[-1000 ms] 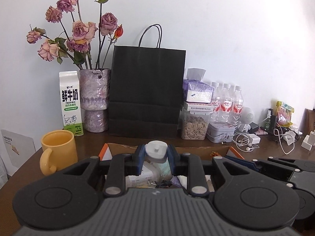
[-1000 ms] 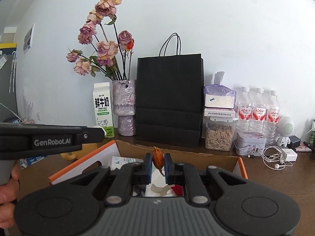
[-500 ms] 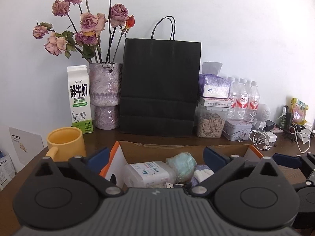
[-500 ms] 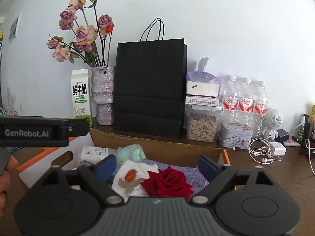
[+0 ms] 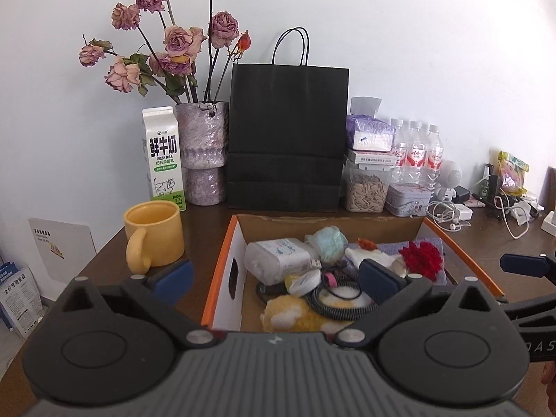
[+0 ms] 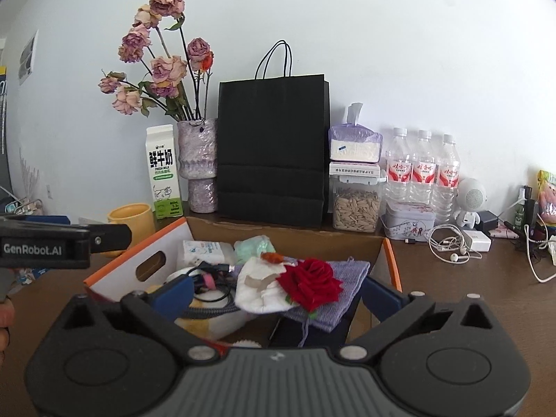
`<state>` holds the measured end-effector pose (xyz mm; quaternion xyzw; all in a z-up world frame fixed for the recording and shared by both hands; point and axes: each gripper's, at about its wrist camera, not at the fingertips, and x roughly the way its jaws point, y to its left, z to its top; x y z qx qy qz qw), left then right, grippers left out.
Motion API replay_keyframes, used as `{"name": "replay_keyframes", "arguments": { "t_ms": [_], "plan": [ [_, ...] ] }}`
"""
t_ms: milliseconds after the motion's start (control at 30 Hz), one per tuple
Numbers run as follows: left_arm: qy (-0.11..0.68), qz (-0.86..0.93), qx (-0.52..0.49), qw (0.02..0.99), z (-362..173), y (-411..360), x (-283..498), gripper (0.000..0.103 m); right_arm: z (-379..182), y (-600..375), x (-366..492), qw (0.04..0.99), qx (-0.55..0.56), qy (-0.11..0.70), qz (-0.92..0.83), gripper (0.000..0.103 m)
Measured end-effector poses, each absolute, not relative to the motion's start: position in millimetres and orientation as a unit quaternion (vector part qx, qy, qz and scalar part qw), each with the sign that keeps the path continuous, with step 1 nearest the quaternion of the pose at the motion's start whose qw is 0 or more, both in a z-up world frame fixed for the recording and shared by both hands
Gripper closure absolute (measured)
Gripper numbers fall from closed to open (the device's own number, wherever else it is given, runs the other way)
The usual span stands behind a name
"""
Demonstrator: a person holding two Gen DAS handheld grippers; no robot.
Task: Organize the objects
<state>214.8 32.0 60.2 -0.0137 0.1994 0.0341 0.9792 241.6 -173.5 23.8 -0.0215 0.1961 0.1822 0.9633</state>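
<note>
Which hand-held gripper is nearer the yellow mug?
Left. The left hand-held gripper has one finger right beside the yellow mug, which stands outside the cardboard box. The right hand-held gripper sits over the box's far side.

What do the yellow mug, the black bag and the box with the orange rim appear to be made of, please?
Yellow mug: probably glazed ceramic, with thick walls and a soft sheen. Black bag: matte paper, with sharp fold creases and thin cord handles. Box: cardboard, brown and raw inside, printed white and orange outside.
</note>
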Motion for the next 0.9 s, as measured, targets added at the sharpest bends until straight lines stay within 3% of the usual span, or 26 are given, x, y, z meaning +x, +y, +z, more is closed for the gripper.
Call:
{"name": "replay_keyframes", "arguments": {
  "t_ms": [400, 900],
  "plan": [
    [0.264, 0.032, -0.012, 0.964, 31, 38, 130, 0.000, 14, -182, 164, 0.953, -0.018, 0.243, 0.180, 0.000],
    [0.260, 0.032, -0.016, 0.965, 35, 35, 112, 0.000, 15, -185, 144, 0.953, -0.015, 0.243, 0.183, 0.000]
  ]
}}
